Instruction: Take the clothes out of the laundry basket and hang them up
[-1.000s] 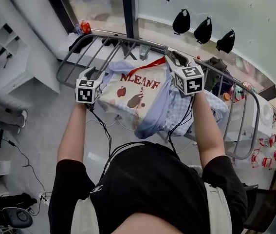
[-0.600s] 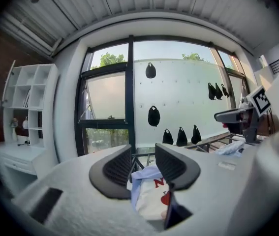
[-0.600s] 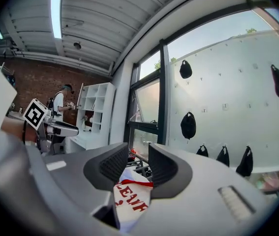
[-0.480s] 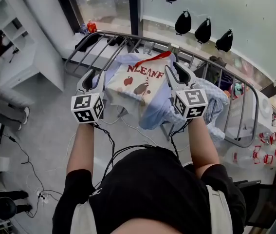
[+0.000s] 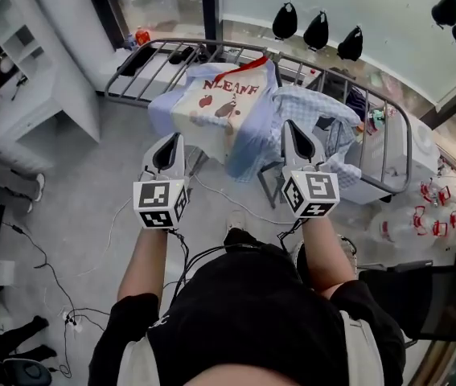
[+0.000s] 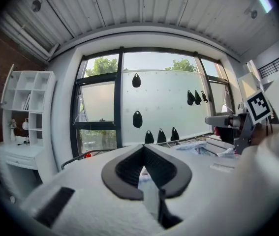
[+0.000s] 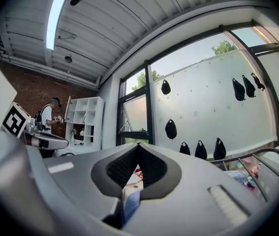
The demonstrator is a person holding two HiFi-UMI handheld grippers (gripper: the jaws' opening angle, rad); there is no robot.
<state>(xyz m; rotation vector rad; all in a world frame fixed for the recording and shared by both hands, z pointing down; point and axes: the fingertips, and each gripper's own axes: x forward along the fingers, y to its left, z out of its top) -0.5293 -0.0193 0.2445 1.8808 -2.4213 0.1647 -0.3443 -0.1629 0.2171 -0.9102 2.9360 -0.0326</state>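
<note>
- Backing away from the drying rack [image 5: 211,43], the left gripper [image 5: 173,141] and right gripper [image 5: 293,135] have just closed, both empty.
- The printed T-shirt [image 5: 223,103] lies draped over that far rack, released.
- This garment looks hung; the next one is due.

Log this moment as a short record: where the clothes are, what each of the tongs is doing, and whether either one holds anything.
rack: grey drying rack by the window
on rack: printed shirt draped over the bars; pale blue checked garment beside it
left tongs: jaws just closed, shut, nothing between them, short of the rack
right tongs: jaws just closed, shut, nothing between them, short of the rack
held: nothing
</note>
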